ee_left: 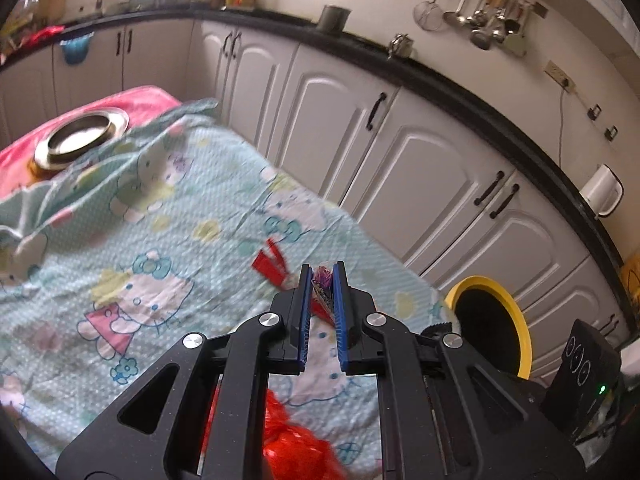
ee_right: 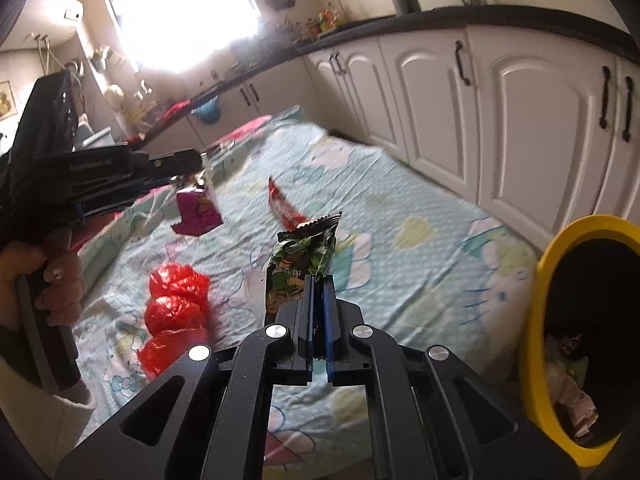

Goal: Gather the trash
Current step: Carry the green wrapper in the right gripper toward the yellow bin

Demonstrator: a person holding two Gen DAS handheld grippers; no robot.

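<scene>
Pinching wrappers, L hand-held gripper [ee_left: 322,276] purple [ee_left: 322,286], R hand-held gripper [ee_right: 319,284] green [ee_right: 301,264], near yellow bin rim [ee_right: 538,320].

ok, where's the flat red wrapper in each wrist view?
Left wrist: red wrapper lies on the sheet at centre, just up-left of the left gripper, which is shut on a purple wrapper.
Right wrist: it lies mid-frame on the sheet, above the green wrapper held by the right gripper.
Shared landmark: yellow bin, at right in both.
</scene>
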